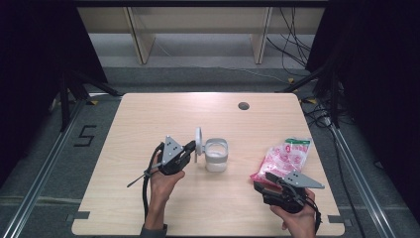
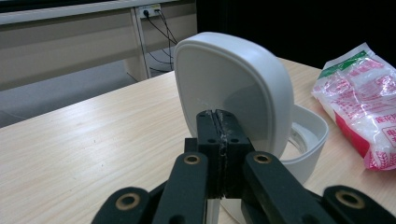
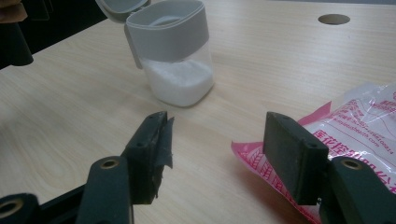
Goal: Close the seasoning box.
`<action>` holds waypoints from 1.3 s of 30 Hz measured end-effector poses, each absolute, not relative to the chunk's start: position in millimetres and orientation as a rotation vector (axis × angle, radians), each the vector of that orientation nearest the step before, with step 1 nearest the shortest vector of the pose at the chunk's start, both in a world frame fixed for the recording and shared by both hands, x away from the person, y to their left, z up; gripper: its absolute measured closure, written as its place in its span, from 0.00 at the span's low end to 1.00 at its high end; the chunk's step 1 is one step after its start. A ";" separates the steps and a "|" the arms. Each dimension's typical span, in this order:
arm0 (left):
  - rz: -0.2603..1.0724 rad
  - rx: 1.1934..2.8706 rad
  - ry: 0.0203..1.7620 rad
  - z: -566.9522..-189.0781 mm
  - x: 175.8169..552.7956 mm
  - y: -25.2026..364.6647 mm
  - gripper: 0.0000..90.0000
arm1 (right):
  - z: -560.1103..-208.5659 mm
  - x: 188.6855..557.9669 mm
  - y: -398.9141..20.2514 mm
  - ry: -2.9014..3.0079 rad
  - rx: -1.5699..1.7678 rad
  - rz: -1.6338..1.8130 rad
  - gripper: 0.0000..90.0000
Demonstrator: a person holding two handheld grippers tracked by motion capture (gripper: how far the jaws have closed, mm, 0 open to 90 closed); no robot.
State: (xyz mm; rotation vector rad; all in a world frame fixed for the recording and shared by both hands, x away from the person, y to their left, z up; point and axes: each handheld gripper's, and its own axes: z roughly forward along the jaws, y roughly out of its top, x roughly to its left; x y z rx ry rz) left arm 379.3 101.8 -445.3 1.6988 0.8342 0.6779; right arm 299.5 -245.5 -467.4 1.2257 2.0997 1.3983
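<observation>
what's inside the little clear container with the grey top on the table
The container holds a white, fine-grained powder or crystal fill, reaching partway up the clear walls. Its hinged lid stands open. The opaque grey collar covers the upper part, so anything behind it is hidden.

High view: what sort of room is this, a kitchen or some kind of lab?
Most likely a lab or recording studio, not a kitchen. A bare light wooden table stands between black curtains, with loose black cables on the grey floor and a metal rail alongside. A person holds a gripper in each hand.
</observation>
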 end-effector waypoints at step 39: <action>0.616 1.696 0.761 -440.5 374.2 81.0 0.97 | -469.0 297.6 -242.9 2.106 1.241 1.421 0.46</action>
